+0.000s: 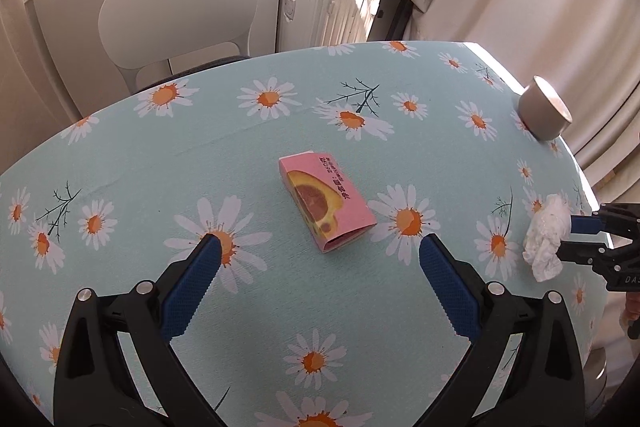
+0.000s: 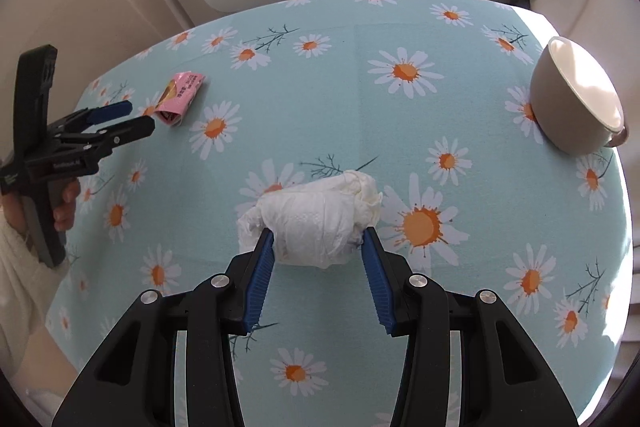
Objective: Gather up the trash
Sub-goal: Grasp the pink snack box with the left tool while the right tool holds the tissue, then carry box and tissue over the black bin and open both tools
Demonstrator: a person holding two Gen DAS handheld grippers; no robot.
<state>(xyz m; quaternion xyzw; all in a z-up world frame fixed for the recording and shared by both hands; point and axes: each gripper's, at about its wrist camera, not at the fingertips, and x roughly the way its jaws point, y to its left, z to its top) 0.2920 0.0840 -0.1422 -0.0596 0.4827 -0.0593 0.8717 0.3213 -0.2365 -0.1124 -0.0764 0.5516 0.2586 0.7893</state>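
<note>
Crumpled white tissue wad [image 2: 320,219] noted on daisy-print tablecloth [image 2: 400,131], straddled by right gripper [image 2: 319,241]; blue pads touching both sides, grip judged just formed or nearly so. Left gripper [image 1: 320,251] held wide open, aimed at flat pink snack wrapper [image 1: 326,201], apart from it, judged readied for pickup. Beige ceramic cup [image 2: 576,99] left near edge.

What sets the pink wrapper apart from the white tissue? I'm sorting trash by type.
The wrapper is pink, printed and folded flat with straight edges; the tissue is plain white and crumpled into a lumpy wad. The wrapper lies untouched ahead of the open left tongs; the tissue sits between the right tongs, whose fingers are at its sides. Both rest on the daisy tablecloth.
</note>
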